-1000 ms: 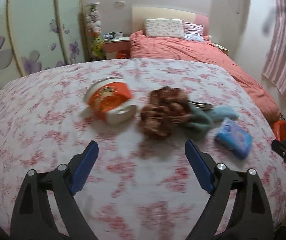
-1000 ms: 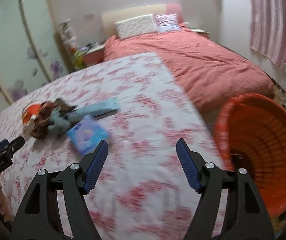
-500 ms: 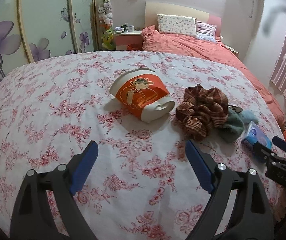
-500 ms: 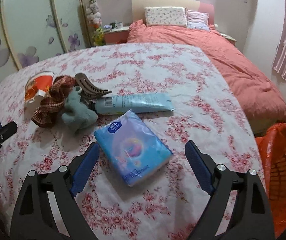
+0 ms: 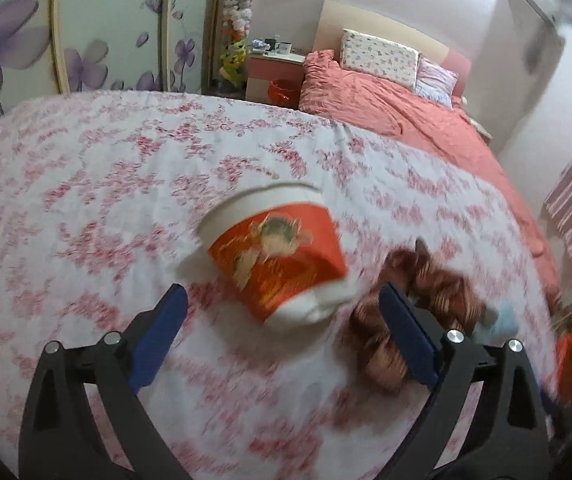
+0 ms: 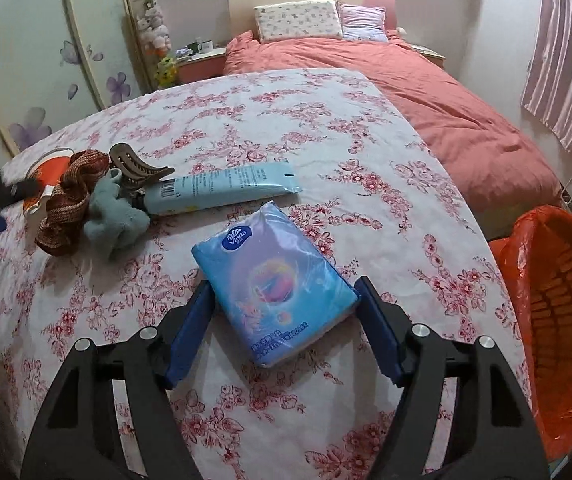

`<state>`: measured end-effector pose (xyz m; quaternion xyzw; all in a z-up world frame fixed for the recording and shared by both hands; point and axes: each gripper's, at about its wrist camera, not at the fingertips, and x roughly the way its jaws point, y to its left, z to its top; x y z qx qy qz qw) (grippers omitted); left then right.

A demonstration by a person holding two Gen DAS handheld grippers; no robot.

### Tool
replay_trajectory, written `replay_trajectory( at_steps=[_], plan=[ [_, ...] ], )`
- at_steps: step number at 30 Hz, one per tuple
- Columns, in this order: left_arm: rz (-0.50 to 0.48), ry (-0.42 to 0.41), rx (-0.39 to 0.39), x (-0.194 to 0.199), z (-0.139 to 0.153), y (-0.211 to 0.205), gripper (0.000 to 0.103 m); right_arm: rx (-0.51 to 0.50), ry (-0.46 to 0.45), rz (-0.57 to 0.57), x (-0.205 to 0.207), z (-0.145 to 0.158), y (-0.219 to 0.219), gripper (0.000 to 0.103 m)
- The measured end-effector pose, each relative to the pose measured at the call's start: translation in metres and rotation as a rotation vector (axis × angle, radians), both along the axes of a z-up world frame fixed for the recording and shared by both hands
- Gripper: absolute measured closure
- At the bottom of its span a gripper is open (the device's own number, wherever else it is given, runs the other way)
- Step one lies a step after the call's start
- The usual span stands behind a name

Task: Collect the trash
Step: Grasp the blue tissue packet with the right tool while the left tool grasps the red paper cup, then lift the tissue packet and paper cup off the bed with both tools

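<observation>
My right gripper (image 6: pixel 281 324) is closing around the tissue pack (image 6: pixel 273 284), near right on the bed (image 6: pixel 326 120), pads not yet pressing, so it can go into the one orange bin (image 6: pixel 558 320) beside. My left gripper (image 5: pixel 281 336) is opening, empty, toward the one tipped cup (image 5: pixel 277 256).

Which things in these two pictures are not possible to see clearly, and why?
- Left wrist view: cup print, motion blur.
- Left wrist view: brown cloth, partly behind a finger.
- Right wrist view: bin, cut by the edge.
- Right wrist view: cup, mostly behind the cloth.
</observation>
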<state>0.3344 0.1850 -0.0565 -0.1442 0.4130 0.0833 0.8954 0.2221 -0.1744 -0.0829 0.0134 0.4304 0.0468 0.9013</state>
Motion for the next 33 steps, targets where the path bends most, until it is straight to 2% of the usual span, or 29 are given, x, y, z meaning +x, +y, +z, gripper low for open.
replay_trajectory(
  at_steps=[9, 14, 16, 24, 29, 33],
  plan=[
    [0.054, 0.089, 0.037, 0.037, -0.019, 0.004, 0.007, 0.01, 0.0, 0.004, 0.002, -0.001, -0.001, 0.03],
    [0.027, 0.093, 0.064, 0.041, -0.025, 0.001, 0.027, 0.0, 0.001, 0.005, 0.002, -0.001, -0.001, 0.031],
    [-0.002, 0.092, 0.074, 0.038, -0.025, 0.0, 0.031, 0.002, -0.001, 0.001, 0.002, 0.0, -0.002, 0.032],
    [-0.088, 0.077, 0.069, -0.011, -0.024, 0.005, 0.031, 0.013, 0.002, -0.037, -0.007, 0.0, -0.008, 0.033],
    [-0.159, 0.066, 0.055, -0.048, -0.023, -0.007, 0.031, 0.0, 0.001, -0.031, -0.011, -0.002, -0.001, 0.033],
    [-0.178, 0.06, 0.099, -0.061, -0.025, -0.018, 0.031, -0.015, 0.001, -0.032, -0.011, -0.002, 0.002, 0.033]
  ],
)
